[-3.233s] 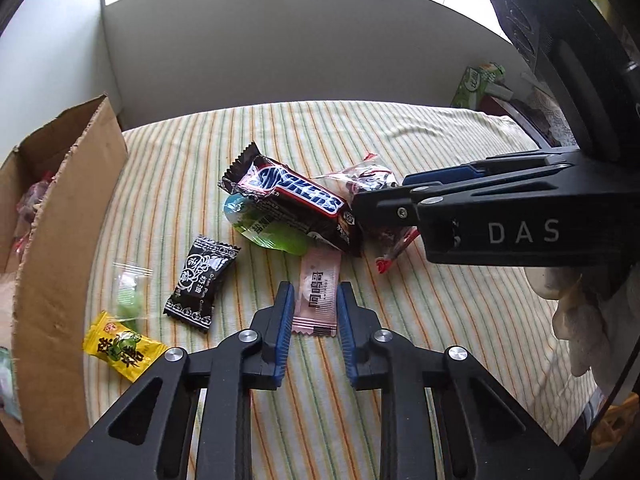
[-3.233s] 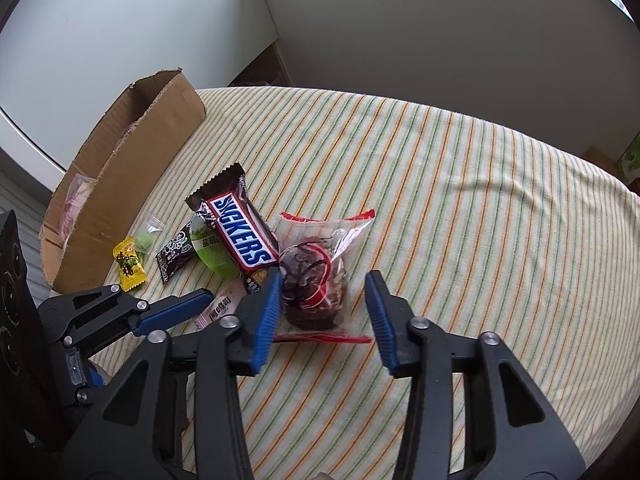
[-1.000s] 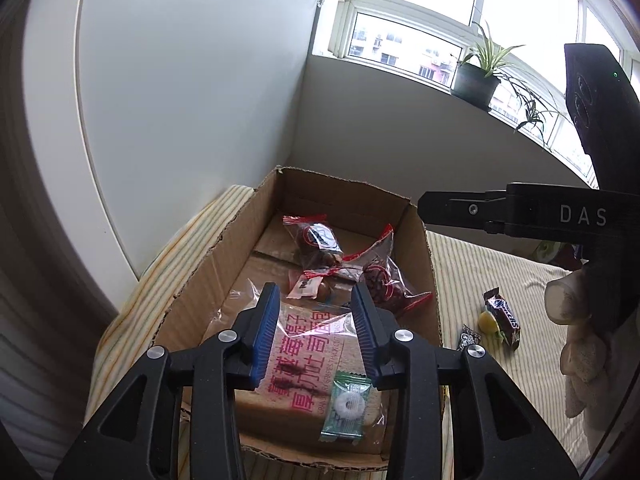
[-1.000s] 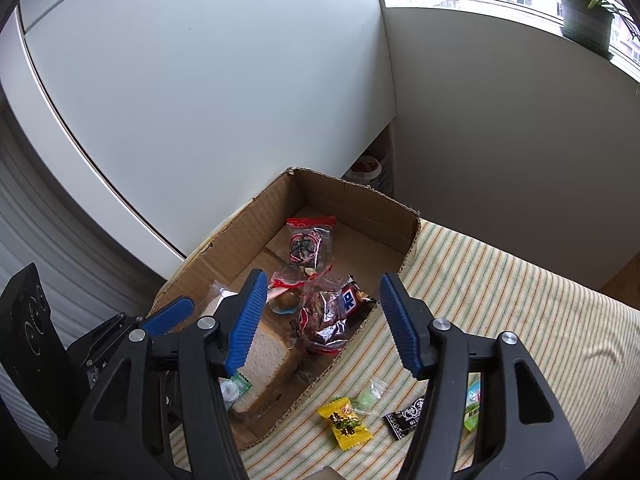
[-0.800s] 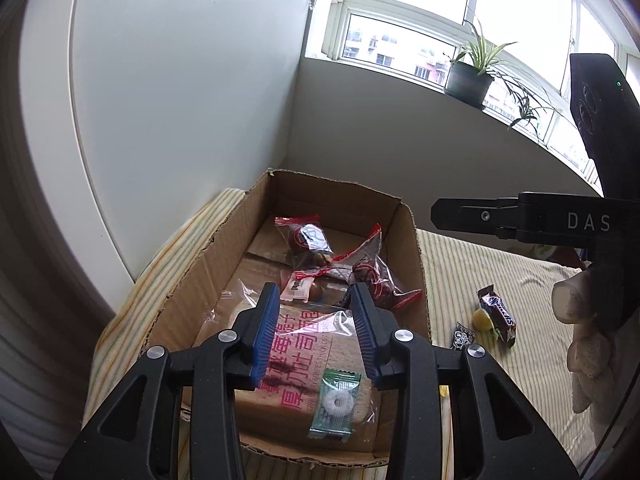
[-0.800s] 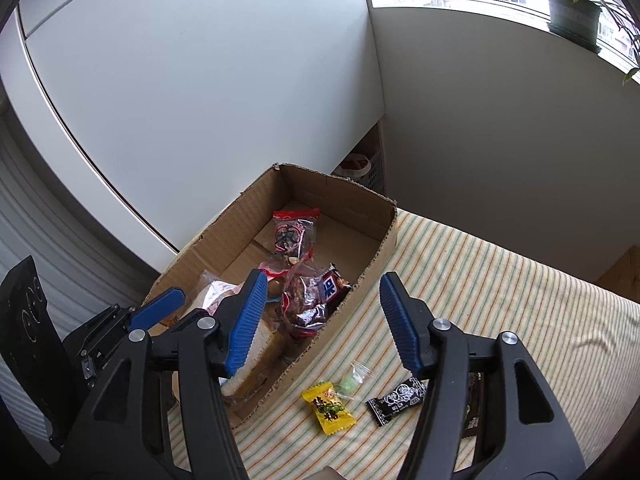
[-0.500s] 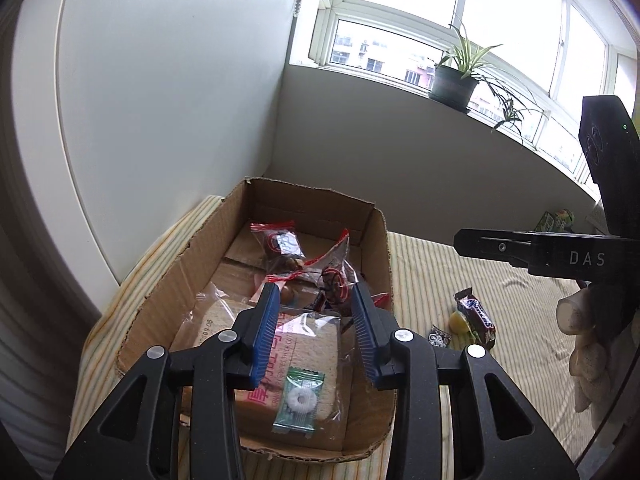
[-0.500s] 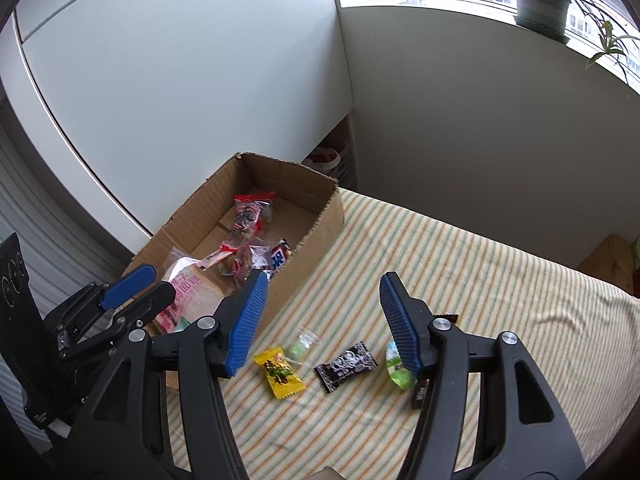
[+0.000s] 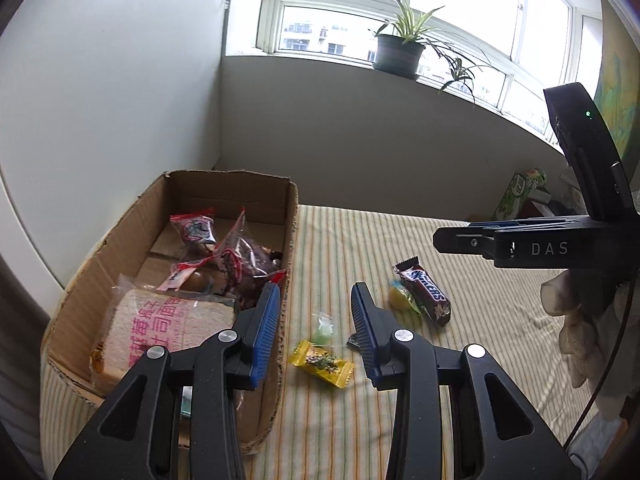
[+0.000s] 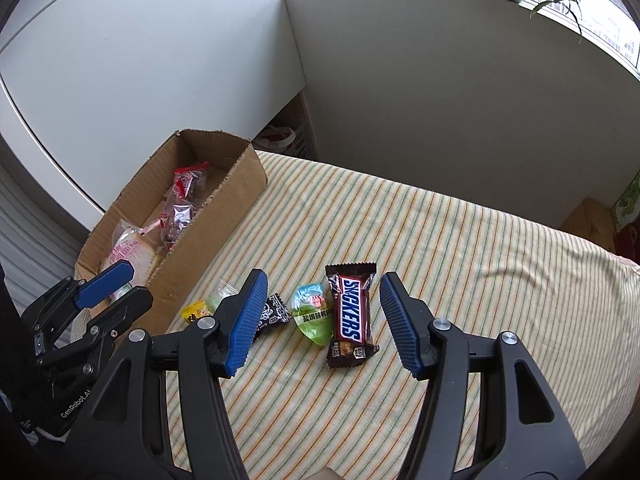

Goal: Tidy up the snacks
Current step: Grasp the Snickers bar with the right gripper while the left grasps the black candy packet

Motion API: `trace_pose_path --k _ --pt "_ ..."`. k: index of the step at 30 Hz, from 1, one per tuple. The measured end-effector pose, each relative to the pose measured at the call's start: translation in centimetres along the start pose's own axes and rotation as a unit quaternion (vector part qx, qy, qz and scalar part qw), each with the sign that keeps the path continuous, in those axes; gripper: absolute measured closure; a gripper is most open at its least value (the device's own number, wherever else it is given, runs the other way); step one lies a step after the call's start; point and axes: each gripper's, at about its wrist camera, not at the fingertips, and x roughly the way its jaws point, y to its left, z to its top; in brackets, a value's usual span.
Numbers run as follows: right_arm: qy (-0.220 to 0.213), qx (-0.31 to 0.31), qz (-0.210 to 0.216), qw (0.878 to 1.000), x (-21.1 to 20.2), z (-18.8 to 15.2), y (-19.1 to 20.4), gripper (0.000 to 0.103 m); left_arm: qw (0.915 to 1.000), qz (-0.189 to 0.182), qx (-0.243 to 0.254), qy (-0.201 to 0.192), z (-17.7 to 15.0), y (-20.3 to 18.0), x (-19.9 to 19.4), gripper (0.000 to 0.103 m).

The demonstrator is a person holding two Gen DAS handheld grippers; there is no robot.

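Note:
An open cardboard box (image 9: 294, 240) stands at the left of the striped cloth and holds a bread packet (image 9: 160, 320) and red-edged clear packets (image 9: 236, 256). Loose on the cloth lie a Snickers bar (image 10: 350, 316), a green jelly cup (image 10: 314, 314), a black candy (image 10: 276, 314), a yellow candy (image 9: 324, 364) and a small green candy (image 9: 324, 330). My left gripper (image 9: 316, 320) is open and empty, hovering over the box's right wall and the yellow candy. My right gripper (image 10: 324, 316) is open and empty above the Snickers bar and jelly cup.
The box (image 10: 216, 216) sits near the table's left edge, with white walls close behind. A potted plant (image 9: 400, 52) stands on the windowsill. A green carton (image 9: 516, 196) and other clutter lie at the far right. Bare striped cloth (image 10: 480, 280) stretches right of the snacks.
Both grippers have swung right, from above the box to above the loose snacks. The pink sachet and clear red-edged packet that lay on the cloth earlier now lie in the box.

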Motion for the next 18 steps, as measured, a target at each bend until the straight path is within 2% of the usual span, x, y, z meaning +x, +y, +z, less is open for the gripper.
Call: trace_pose_path --k 13,18 --pt "0.033 0.013 0.021 0.999 2.3 -2.1 -2.5 0.042 0.9954 -0.010 0.076 0.057 -1.8 -5.0 3.4 0.067" --pt "0.038 0.020 0.034 0.998 3.1 -2.6 -3.5 0.043 0.9941 -0.009 0.069 0.083 -2.0 -5.0 5.3 0.067"
